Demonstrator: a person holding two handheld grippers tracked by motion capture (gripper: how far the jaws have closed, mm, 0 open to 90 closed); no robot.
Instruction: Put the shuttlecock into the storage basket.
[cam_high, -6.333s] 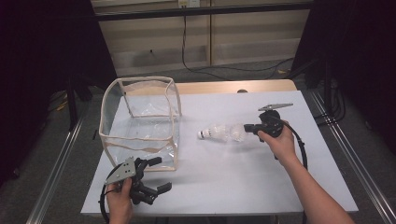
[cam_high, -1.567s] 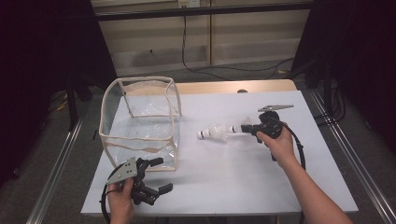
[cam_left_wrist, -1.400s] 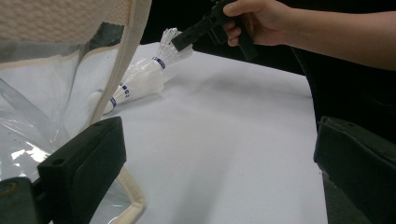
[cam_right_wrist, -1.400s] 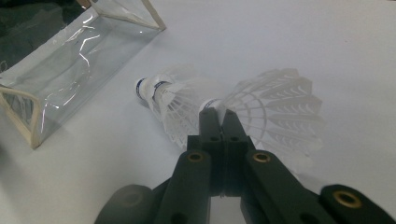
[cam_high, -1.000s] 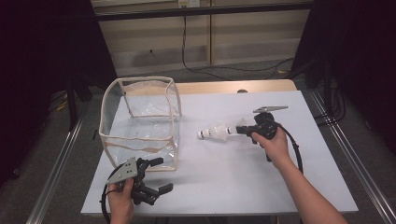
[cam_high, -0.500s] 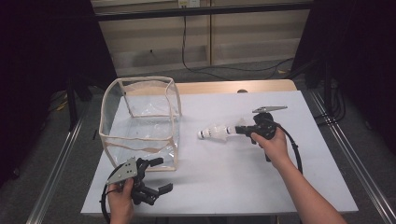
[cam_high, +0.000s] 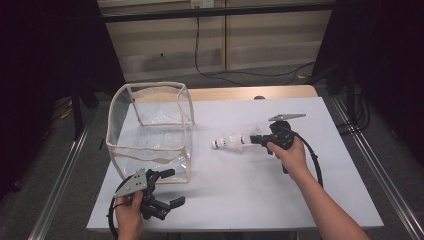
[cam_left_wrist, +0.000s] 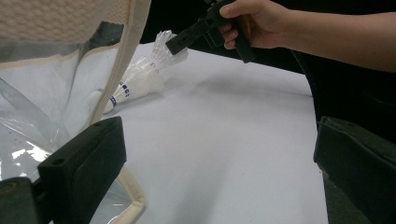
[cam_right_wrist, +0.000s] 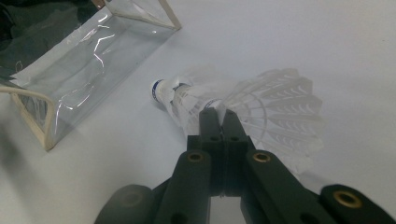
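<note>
A white feathered shuttlecock (cam_high: 230, 141) with a blue-banded cork lies on the white table (cam_high: 280, 200), cork toward the clear bag; it looks like two nested together. My right gripper (cam_high: 251, 140) comes in from the right, and its jaws are pressed together on the rim of the feather skirt. In the right gripper view, the gripper (cam_right_wrist: 217, 115) pinches the feathers of the shuttlecock (cam_right_wrist: 187, 100) close up. My left gripper (cam_high: 172, 187) rests at the front left, open and holding nothing. Its wide-apart jaws (cam_left_wrist: 219, 154) frame the shuttlecock (cam_left_wrist: 135, 81) and the other gripper (cam_left_wrist: 175, 44).
A clear plastic bag (cam_high: 150, 130) with cream piping stands open-topped at the left of the table, its front corner just beyond my left gripper. The bag (cam_right_wrist: 84, 60) lies left of the shuttlecock. Metal rails run along both sides of the table.
My right gripper has edged left up to the shuttlecock's feathers. The shuttlecock, the bag and my left gripper have stayed where they were.
</note>
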